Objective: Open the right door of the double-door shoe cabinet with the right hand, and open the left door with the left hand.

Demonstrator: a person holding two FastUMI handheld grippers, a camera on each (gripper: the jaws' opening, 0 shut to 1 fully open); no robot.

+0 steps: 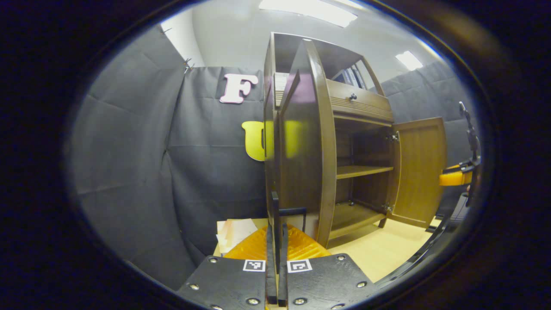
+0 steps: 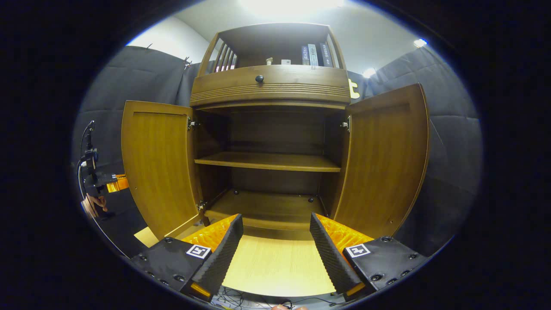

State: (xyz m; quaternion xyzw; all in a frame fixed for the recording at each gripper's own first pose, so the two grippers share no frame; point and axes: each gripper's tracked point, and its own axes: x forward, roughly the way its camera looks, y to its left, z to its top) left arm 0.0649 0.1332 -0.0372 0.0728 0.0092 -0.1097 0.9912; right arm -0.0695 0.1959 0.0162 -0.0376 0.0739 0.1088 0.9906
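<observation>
Shoe cabinet point(image 2: 271, 92) stands on the pale bench point(image 2: 275, 267), dead ahead in the right gripper view. Both doors swung wide: left door point(image 2: 159, 168) and right door point(image 2: 383, 159) each angled outward on hinges, inner faces showing. Interior open: one middle shelf point(image 2: 267, 161) and the floor panel, nothing on either. Above the doors, a drawer w/ small dark knob point(image 2: 259, 79); top shelf carries a few books point(image 2: 314, 55).

Left gripper point(image 1: 277, 241): fingers nearly together, narrow gap, pinched on the thin free edge of the left door point(image 1: 301, 159), seen edge-on in the left gripper view. Right door point(image 1: 419, 170) visible beyond, open.

Right gripper point(image 2: 275, 245): fingers spread wide, holding nothing, in front of the cabinet's base, bench surface between them.

Surroundings: loose papers point(image 1: 234, 232) on the bench corner just left of the cabinet side. Left gripper also visible far left in the right gripper view point(image 2: 107, 183), beyond the left door's outer edge, w/ a hand below it. Booth cloth close on both sides; open room in front of the cabinet.
</observation>
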